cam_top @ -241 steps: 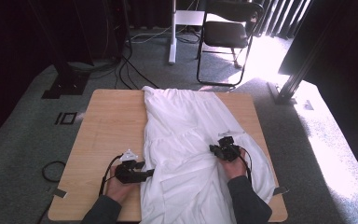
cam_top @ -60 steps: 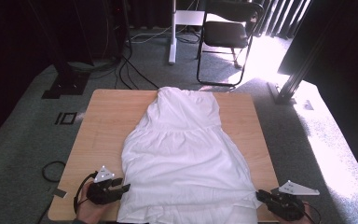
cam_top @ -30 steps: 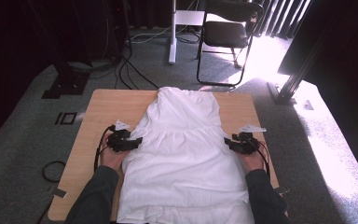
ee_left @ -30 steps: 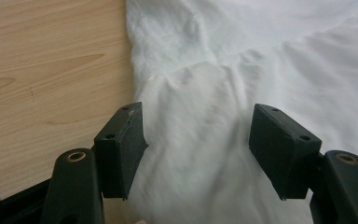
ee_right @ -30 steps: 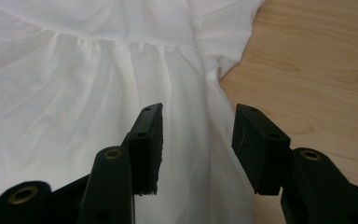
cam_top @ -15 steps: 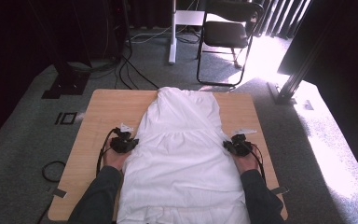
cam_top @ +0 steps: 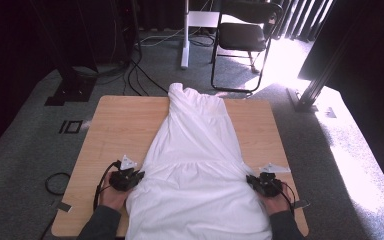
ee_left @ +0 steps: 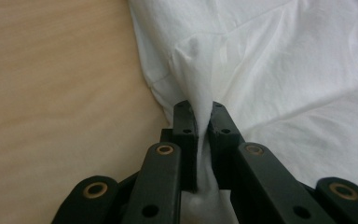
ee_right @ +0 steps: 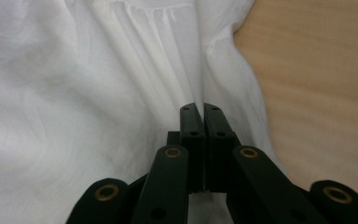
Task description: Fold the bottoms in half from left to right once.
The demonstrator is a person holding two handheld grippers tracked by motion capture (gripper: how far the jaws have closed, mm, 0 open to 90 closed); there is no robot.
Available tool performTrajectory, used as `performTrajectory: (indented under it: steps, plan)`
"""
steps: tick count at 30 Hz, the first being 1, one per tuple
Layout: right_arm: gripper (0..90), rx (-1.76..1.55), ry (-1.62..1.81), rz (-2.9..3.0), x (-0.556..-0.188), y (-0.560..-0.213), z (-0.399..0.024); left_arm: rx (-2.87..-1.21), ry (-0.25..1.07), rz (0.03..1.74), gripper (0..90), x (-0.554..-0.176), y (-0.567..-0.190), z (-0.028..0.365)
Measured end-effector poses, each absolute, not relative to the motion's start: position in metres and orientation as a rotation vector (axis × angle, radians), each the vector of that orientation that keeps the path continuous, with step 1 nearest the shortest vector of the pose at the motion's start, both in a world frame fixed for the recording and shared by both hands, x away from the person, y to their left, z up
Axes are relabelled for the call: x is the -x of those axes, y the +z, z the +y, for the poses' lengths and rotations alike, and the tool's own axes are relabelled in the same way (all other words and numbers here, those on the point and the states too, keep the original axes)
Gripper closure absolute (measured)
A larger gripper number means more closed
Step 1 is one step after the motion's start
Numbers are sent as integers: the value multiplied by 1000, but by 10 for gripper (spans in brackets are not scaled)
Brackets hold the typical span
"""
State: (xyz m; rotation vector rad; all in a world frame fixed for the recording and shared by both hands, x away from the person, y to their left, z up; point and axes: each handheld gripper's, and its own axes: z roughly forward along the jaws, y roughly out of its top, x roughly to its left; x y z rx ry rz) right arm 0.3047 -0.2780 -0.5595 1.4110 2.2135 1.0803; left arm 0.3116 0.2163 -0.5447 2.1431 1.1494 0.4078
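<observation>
A white dress (cam_top: 197, 165) lies flat on the wooden table (cam_top: 115, 125), its bodice toward the far edge and its skirt toward the person. My left gripper (cam_top: 139, 175) sits at the dress's left side near the gathered waist seam. In the left gripper view that gripper (ee_left: 203, 109) is shut on a pinched fold of the dress (ee_left: 270, 70). My right gripper (cam_top: 250, 179) sits at the dress's right side. In the right gripper view it (ee_right: 200, 109) is shut on the dress (ee_right: 74, 93) just below the gathers.
Bare wood shows on both sides of the dress, wider at the left. A black folding chair (cam_top: 245, 37) and a white stand post (cam_top: 185, 35) stand on the grey carpet beyond the table. Cables (cam_top: 140, 75) run at the far left, and a black frame leg (cam_top: 315, 85) stands at the right.
Both hands have drawn back toward the near table edge with the dress's sides in their jaws. The waist has slid toward the person and the bodice looks stretched and narrower.
</observation>
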Motion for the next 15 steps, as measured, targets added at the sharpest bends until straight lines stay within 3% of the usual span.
performTrajectory:
  steps: [6, 7, 9, 11, 13, 15]
  plan:
    - [876, -1443, 1091, 2230, -275, -559, -284, -2164, 353, 1117, 841, -282, -544, 220]
    - [857, -1441, 1082, 2244, -272, -558, -283, -2145, 361, 1115, 800, -280, -543, 222]
    - [696, -1401, 1050, 2263, -269, -554, -281, -2075, 377, 1116, 584, -281, -539, 227]
    - [580, -1356, 1055, 2229, -270, -545, -277, -2018, 368, 1112, 564, -286, -533, 232]
    - [556, -1324, 1116, 2210, -280, -531, -275, -2002, 409, 1123, 482, -294, -526, 234]
    - [558, -1300, 1166, 2202, -296, -521, -270, -1983, 405, 1126, 481, -307, -522, 235]
